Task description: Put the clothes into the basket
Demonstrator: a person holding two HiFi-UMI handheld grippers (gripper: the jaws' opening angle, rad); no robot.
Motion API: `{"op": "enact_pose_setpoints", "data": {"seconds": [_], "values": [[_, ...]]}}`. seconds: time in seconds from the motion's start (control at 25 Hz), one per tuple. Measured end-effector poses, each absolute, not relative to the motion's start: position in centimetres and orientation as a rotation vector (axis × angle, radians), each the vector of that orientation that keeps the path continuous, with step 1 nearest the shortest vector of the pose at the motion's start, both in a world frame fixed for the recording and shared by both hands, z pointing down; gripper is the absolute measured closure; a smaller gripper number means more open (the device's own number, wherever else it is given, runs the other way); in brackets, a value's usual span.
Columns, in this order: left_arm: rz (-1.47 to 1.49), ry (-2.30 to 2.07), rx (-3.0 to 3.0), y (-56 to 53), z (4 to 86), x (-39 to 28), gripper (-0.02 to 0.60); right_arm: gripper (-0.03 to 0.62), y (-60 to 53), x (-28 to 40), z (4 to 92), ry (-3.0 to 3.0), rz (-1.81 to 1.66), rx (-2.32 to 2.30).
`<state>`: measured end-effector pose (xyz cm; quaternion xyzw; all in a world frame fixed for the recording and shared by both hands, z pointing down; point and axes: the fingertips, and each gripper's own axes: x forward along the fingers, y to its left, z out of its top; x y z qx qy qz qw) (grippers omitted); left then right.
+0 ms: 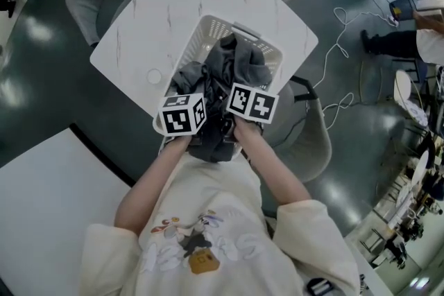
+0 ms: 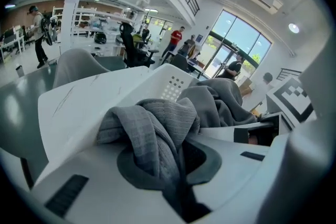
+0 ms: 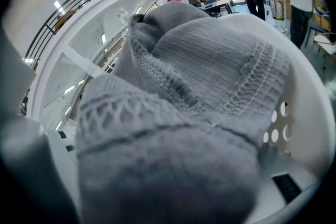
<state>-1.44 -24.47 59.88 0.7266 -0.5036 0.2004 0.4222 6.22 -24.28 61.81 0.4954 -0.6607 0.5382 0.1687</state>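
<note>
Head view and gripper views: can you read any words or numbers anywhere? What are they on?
No word or number can be read.
Left gripper's black-and-white marker cube: square patterns only, no letters.
Right gripper's black-and-white marker cube: square patterns only, no letters.
Cartoon print on the person's cream shirt: too blurred to read.
Grey knitted clothes: no label shows.

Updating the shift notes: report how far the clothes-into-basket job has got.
Done: dark grey clothes already lie in the white basket. In hand: the left gripper is clamped on a ribbed grey garment, and the right gripper holds a bulky knit grey garment, both at the basket's near rim. Left: release both inside, and bring in the cloth hanging outside over that rim.
</note>
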Motion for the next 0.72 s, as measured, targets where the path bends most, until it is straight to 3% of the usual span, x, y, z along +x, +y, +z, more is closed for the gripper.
{"op": "enact_pose_setpoints", "data": {"seconds": [0.72], "values": [[0.685,-1.184,1.765,-26.5,67.3,-0.3,0.529,0.270,-26.0,7.9,68.5,-1.660,1.494,1.546]]}}
